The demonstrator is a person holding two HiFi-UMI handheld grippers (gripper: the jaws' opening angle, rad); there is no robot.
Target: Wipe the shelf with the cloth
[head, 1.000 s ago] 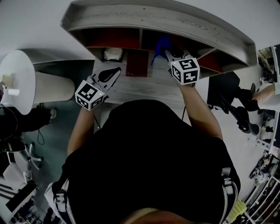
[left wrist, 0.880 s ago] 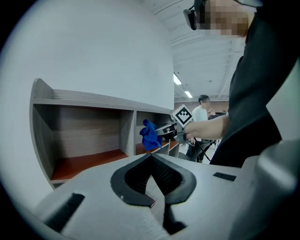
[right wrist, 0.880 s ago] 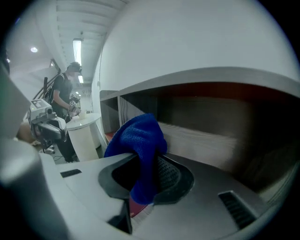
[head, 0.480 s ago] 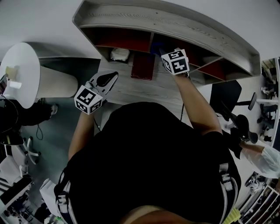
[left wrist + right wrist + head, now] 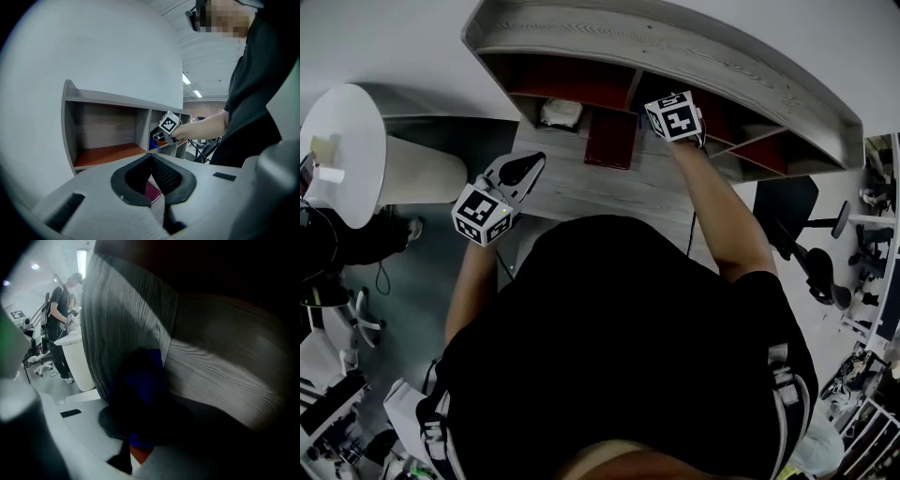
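Since a second ago the right gripper [image 5: 143,436] has pushed from the front edge of the shelf [image 5: 675,47] deeper into its middle compartment, near the top centre of the head view, so that only its marker cube and the forearm show there and the cloth has dropped out of that view. The left gripper [image 5: 151,157] has hardly shifted; it hangs at centre left of the head view, over the desk [image 5: 581,192] in front of the shelf, its jaws tip to tip with nothing caught between them. The right gripper view shows the blue cloth [image 5: 143,387] clamped in the right jaws, bunched in the dim inside corner of the compartment where two grey wood-grain panels meet. Whether it presses on the wood or sits just off it cannot be told. The wiping stroke seems to be under way or about to start. The next move likely calls for holding the cloth flat to the panel and sweeping it along the compartment without the jaws scraping the wood. A dark red book [image 5: 609,141] and a small white object [image 5: 561,112] lie on the desk just below the shelf's left compartment, clear of the stroke. No brand or lettering can be read; the only print is the black-and-white square markers on the cubes.
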